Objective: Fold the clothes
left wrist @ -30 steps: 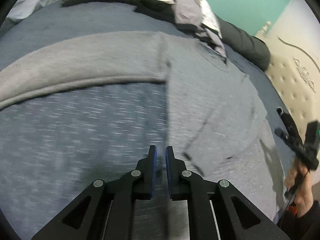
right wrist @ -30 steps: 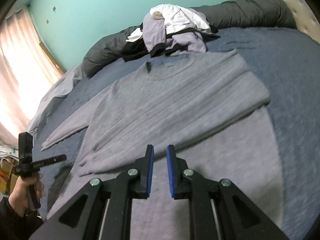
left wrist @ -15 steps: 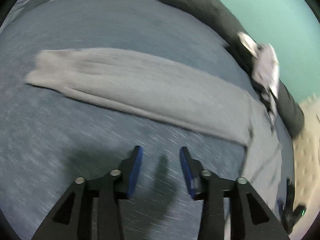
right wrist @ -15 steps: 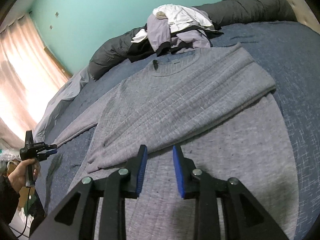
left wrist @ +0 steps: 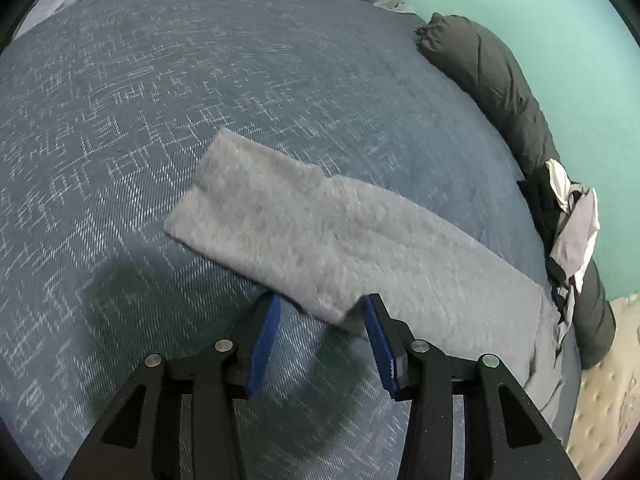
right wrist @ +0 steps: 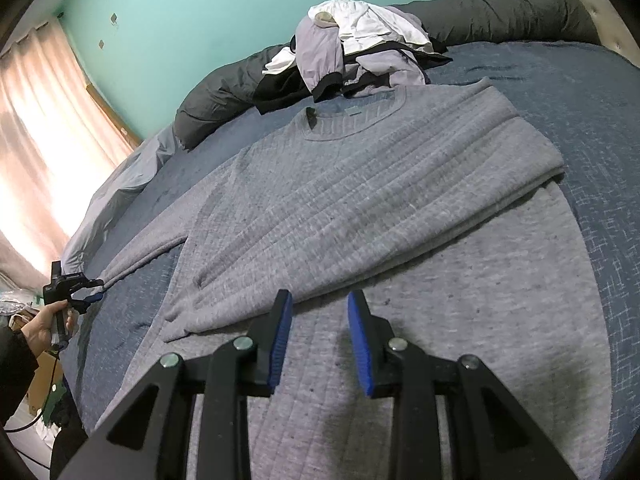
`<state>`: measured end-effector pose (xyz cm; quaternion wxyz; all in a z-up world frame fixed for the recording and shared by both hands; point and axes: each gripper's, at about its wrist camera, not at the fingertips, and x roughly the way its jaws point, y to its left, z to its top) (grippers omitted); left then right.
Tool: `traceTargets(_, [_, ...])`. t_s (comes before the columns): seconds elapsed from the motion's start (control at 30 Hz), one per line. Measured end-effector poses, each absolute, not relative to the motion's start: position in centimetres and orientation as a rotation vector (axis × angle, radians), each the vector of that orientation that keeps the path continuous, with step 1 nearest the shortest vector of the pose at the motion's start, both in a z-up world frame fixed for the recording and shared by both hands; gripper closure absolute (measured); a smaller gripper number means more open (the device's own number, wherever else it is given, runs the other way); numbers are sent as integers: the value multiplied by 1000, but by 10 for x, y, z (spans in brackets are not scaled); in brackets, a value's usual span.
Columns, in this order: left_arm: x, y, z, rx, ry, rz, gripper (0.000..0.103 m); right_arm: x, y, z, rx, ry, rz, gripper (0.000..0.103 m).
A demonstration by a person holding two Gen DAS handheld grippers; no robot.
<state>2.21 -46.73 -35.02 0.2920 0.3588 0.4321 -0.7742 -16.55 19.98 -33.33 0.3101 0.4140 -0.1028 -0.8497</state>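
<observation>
A grey knit sweater point(right wrist: 360, 200) lies flat on the blue bedspread point(right wrist: 592, 92), its right sleeve folded across the body. Its left sleeve point(left wrist: 320, 240) stretches out flat in the left wrist view, cuff end at the upper left. My left gripper point(left wrist: 320, 320) is open and empty, its fingertips at the near edge of that sleeve; it also shows far left in the right wrist view point(right wrist: 86, 292). My right gripper point(right wrist: 318, 312) is open and empty, low over the sweater's lower body near the edge of the folded sleeve.
A pile of white, lilac and black clothes point(right wrist: 360, 48) lies beyond the sweater's collar. A rolled dark grey duvet point(left wrist: 500, 92) runs along the teal wall. A padded headboard point(left wrist: 600, 380) is at the right. A curtained window point(right wrist: 36, 140) is at the left.
My left gripper swung left from the sweater's body out along the sleeve to near its cuff and opened wide. My right gripper opened and lowered slightly over the sweater.
</observation>
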Motion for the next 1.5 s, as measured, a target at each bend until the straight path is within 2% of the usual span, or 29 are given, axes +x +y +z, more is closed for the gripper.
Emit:
traceTargets(0.2, [27, -485, -356, 848, 1214, -2049, 55, -164, 194, -329, 1076, -245, -2242, 74])
traceTargets(0.27, [23, -487, -354, 854, 1181, -2061, 57, -164, 193, -329, 1073, -241, -2242, 74])
traceTargets(0.3, [20, -487, -352, 860, 1159, -2069, 69, -165, 194, -329, 1072, -242, -2242, 74])
traceTargets(0.37, [15, -487, -345, 859, 1117, -2092, 86, -165, 195, -329, 1075, -248, -2242, 74])
traceTargets(0.5, [25, -488, -318, 836, 1052, -2165, 94, -167, 199, -328, 1074, -265, -2247, 74])
traceTargets(0.73, [-17, -459, -255, 794, 991, -2372, 95, -168, 206, -328, 1070, -283, -2252, 74])
traceTargets(0.93, [-79, -404, -193, 792, 926, -2574, 96, -174, 219, -328, 1081, -325, -2263, 74])
traceTargets(1.5, [-215, -157, -101, 985, 650, -3034, 96, -192, 272, -330, 1113, -558, -2262, 74])
